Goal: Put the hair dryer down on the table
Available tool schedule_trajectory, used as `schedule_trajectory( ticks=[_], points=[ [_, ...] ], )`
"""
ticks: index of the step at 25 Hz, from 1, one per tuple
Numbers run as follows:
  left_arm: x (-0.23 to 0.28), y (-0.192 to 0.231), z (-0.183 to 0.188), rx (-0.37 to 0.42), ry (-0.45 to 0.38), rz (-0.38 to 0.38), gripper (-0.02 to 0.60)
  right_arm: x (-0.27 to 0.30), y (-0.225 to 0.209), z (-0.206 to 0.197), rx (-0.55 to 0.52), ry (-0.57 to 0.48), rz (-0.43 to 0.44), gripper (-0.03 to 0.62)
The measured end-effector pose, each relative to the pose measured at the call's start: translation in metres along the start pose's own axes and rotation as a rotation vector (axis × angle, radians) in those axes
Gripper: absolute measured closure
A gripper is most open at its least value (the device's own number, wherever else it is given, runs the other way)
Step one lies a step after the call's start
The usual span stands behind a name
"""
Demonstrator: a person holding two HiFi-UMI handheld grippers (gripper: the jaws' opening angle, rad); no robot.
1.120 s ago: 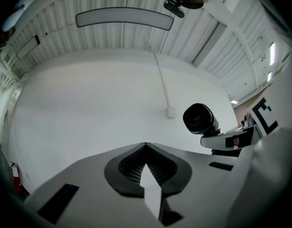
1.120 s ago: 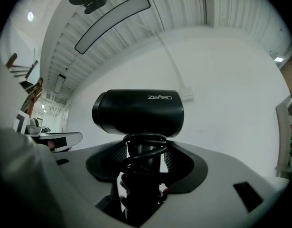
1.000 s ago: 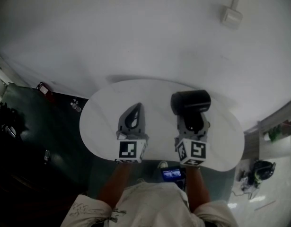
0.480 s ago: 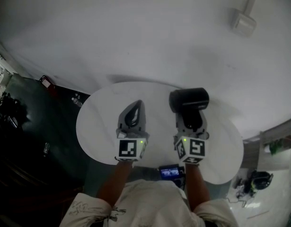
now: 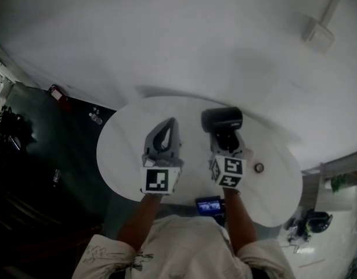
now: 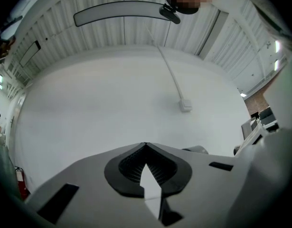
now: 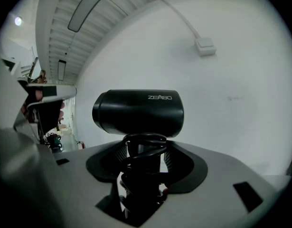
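A black hair dryer (image 7: 138,112) stands upright in my right gripper (image 7: 145,167), its handle wrapped in black cord and clamped between the jaws. In the head view the hair dryer (image 5: 221,120) is held over the white oval table (image 5: 271,185), right of centre. My left gripper (image 5: 165,139) hovers over the table's left half. Its jaws meet at the tips with nothing between them, as the left gripper (image 6: 146,148) shows in its own view.
A small round dark object (image 5: 259,167) lies on the table to the right of my right gripper. A phone with a lit screen (image 5: 209,205) sits at the table's near edge. A white wall with a cable box (image 5: 317,35) stands behind. Dark floor lies to the left.
My right gripper with the hair dryer has shifted left and slightly back. The small round object on the table has come into sight. The left gripper has barely moved.
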State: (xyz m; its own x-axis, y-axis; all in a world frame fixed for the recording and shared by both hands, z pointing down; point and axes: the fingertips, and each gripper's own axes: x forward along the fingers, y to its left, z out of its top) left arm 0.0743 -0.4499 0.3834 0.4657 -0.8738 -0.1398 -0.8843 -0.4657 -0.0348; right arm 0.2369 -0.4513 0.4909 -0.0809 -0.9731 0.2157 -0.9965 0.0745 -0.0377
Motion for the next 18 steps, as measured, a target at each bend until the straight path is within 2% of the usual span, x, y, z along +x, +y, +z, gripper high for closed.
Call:
schedule_trajectory(
  ticks=[9, 14, 18],
  points=[
    [-0.008, 0.028, -0.004, -0.025, 0.002, 0.045, 0.584, 0.056, 0.015, -0.104, -0.086, 0.344, 0.036, 0.341],
    [-0.011, 0.037, -0.006, -0.009, 0.012, 0.063, 0.584, 0.069, 0.023, -0.158, -0.104, 0.519, 0.061, 0.341],
    [-0.013, 0.039, -0.01, -0.018, 0.016, 0.07, 0.584, 0.072, 0.02, -0.187, -0.115, 0.631, 0.043, 0.341]
  ],
)
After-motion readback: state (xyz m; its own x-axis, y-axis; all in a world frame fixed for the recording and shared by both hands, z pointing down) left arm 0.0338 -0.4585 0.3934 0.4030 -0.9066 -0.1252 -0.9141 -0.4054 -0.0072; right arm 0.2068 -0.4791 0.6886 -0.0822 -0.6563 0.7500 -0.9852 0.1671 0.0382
